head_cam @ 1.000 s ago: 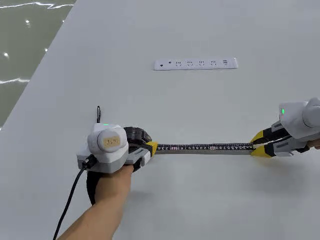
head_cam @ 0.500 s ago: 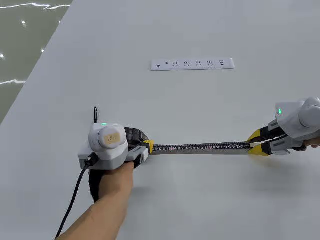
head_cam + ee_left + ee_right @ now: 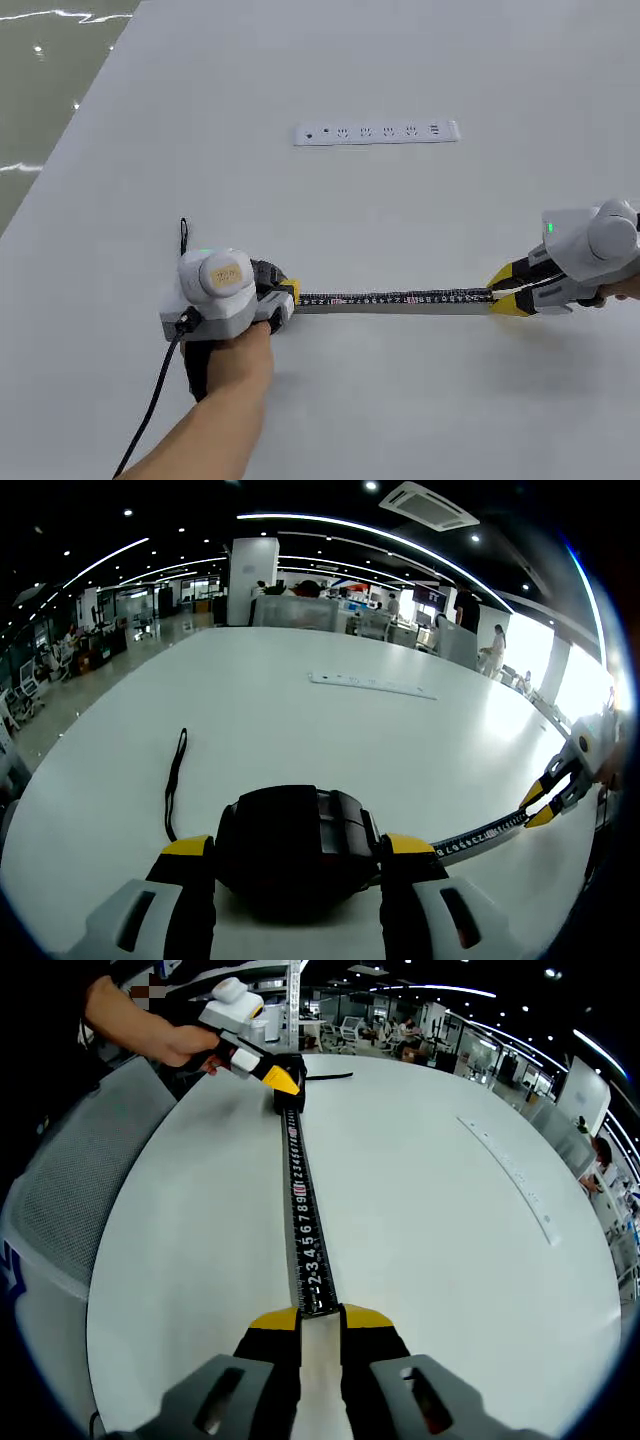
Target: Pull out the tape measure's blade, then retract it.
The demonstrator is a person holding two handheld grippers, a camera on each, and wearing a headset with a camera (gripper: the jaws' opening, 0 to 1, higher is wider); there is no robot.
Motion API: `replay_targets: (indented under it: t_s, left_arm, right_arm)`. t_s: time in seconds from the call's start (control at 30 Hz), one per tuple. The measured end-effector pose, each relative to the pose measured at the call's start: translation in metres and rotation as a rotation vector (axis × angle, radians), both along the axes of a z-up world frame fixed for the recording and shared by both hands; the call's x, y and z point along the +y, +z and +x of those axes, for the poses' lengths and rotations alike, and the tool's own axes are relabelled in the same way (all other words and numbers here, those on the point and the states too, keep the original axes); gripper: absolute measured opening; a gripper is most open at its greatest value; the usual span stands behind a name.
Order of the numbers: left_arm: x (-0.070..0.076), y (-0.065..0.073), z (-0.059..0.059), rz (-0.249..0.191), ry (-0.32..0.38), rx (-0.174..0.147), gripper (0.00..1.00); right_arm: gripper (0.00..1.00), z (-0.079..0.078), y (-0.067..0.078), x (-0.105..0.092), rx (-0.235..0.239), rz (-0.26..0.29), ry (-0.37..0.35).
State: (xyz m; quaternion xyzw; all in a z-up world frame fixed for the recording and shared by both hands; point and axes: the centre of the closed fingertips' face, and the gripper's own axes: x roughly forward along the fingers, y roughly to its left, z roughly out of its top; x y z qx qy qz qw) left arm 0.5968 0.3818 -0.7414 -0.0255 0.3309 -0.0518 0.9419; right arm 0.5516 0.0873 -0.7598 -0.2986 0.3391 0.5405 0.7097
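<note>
The tape measure's black case sits on the white table, on the person's left side, and the left gripper is clamped around it, one jaw on each flank. The blade runs out of the case and lies flat and straight across the table to the right gripper, whose jaws are pinched onto the tip end. The case's wrist strap trails loose behind it, and a white power strip lies well apart, further up the table.

So I'd say the pull-out half is basically done, or right at its end, since there's a good stretch of blade showing. Next up is the retract. I reckon the right gripper has to walk the tip back toward the case while keeping its pinch, with the left one holding the case steady so the blade doesn't whip home or kink.
</note>
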Motion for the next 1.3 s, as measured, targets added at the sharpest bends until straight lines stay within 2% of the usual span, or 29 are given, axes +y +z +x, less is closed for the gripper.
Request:
replay_targets:
  t_s: [0.03,0.43,0.53,1.3]
  left_arm:
    - [-0.0004,-0.0009,-0.0004,0.019,-0.004,0.002,0.64]
    - [0.0010,-0.0008,-0.0026,0.034,0.004,0.007,0.60]
    - [0.0024,-0.0015,-0.0024,0.036,0.003,0.020,0.59]
    - [0.0014,-0.0013,-0.0059,0.002,-0.025,0.036,0.59]
  right_arm:
    - [0.13,0.0000,0.0004,0.0000,0.000,0.000,-0.001]
    - [0.12,-0.0012,0.0006,-0.0003,-0.002,-0.002,0.001]
    - [0.12,-0.0009,0.0026,0.0021,0.000,0.015,-0.009]
    - [0.12,-0.0045,-0.0008,0.0056,-0.006,0.014,-0.015]
